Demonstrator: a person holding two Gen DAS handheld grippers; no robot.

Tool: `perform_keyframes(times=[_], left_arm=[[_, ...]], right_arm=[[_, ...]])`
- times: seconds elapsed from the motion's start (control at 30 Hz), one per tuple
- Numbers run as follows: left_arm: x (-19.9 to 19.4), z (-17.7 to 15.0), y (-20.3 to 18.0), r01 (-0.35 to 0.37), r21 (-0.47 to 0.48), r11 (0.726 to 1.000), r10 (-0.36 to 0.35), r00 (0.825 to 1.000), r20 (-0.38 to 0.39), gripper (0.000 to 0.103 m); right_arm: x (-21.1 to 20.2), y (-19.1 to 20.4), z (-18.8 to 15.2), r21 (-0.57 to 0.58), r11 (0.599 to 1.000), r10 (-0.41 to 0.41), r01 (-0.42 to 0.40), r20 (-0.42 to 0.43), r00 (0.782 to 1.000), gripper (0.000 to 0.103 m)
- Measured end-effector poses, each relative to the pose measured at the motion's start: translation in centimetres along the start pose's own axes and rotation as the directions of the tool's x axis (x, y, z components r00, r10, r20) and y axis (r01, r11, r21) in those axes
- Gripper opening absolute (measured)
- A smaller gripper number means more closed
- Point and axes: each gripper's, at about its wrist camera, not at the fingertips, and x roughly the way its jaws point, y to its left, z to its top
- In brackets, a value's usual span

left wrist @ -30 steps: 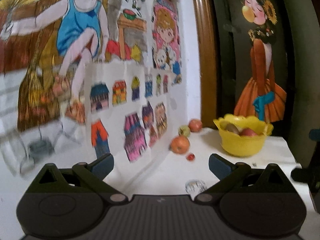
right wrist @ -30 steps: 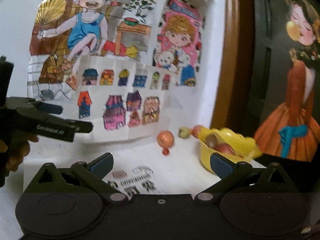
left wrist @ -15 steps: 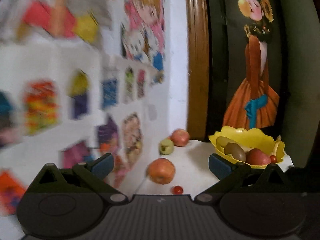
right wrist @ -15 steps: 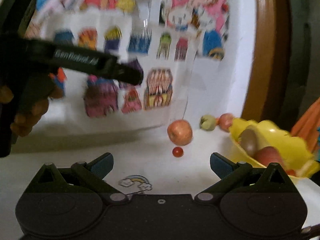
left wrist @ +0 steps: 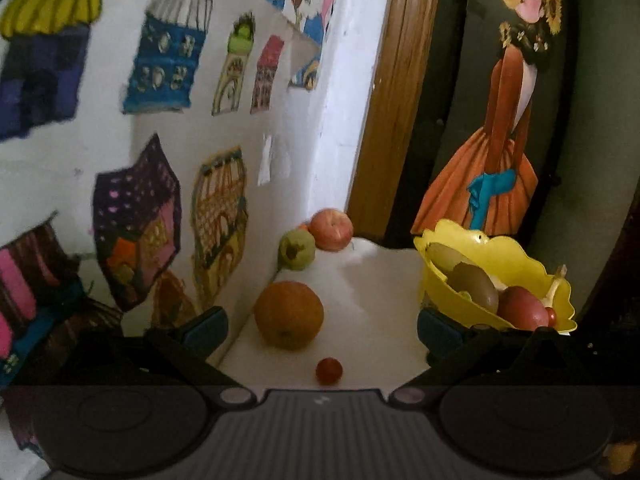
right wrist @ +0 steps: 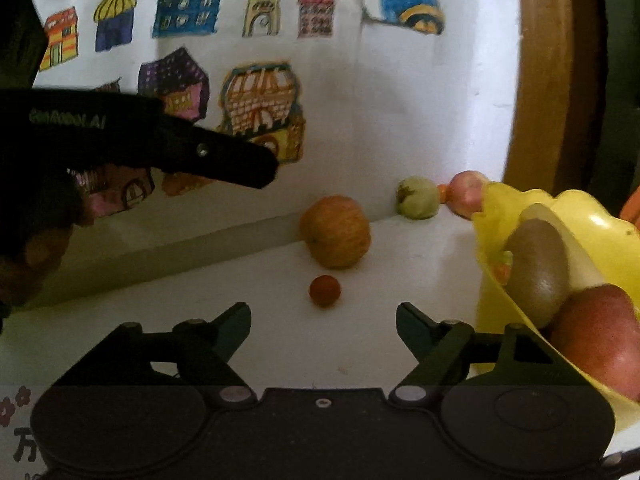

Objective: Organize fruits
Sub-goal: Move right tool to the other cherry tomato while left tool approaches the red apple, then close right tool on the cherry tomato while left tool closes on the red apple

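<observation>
Both grippers, left (left wrist: 322,332) and right (right wrist: 323,326), stand wide open and hold nothing. Just beyond the fingertips, a cherry tomato (right wrist: 325,290) lies on the white table (right wrist: 400,280). Behind it sits an orange apple (right wrist: 336,232), then a green fruit (right wrist: 418,198) and red apple (left wrist: 331,229) against the wall. At right, the yellow bowl (left wrist: 516,256) holds fruit.

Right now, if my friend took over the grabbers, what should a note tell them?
Left gripper: open, empty, facing the orange apple.
Right gripper: open, empty, just short of the small red fruit.
Yellow bowl already holds a kiwi and a red fruit.
Left on the table: orange apple, small red fruit, green fruit, red apple by the wall.
</observation>
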Motion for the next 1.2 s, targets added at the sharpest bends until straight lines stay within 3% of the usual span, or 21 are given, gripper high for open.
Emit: perform_keyframes(times=[0.2,0.37,0.53,0.73,0.9,1.03,1.2], left_arm=[[1.2,0.2,0.3,-0.024,-0.054,0.998,0.020,0.998,-0.068,0.103],[1.7,-0.1,0.5,-0.068,-0.086,0.994,0.059,0.993,-0.105,0.103],[2.6,0.1,1.1,-0.066,-0.140,0.988,0.049,0.991,-0.126,0.103],[3.6,0.1,2.1,-0.060,-0.206,0.977,0.034,0.991,-0.129,0.103],[4.9,-0.2,2.0,-0.070,-0.214,0.974,0.039,0.988,-0.148,0.103],[5.7,-0.1,1.8,-0.102,-0.228,0.968,0.065,0.984,-0.167,0.102],[7.0,0.4,1.5,-0.123,-0.250,0.960,0.075,0.978,-0.194,0.102]], right_arm=[[1.9,-0.9,0.4,0.007,1.000,0.018,-0.017,-0.052,0.998,0.077],[3.8,-0.9,0.7,0.027,0.999,0.030,-0.027,-0.086,0.996,0.067],[5.7,-0.3,1.2,-0.012,1.000,0.027,-0.028,-0.099,0.995,0.063],[7.5,-1.1,1.2,0.022,0.999,0.030,-0.027,-0.124,0.992,0.054],[7.7,-1.1,1.3,0.004,0.999,0.035,-0.035,-0.105,0.994,0.048],[7.6,-0.9,0.9,-0.034,0.999,0.037,-0.041,-0.091,0.995,0.028],[6.1,-0.5,0.5,-0.068,0.997,0.019,-0.026,-0.101,0.995,0.027]])
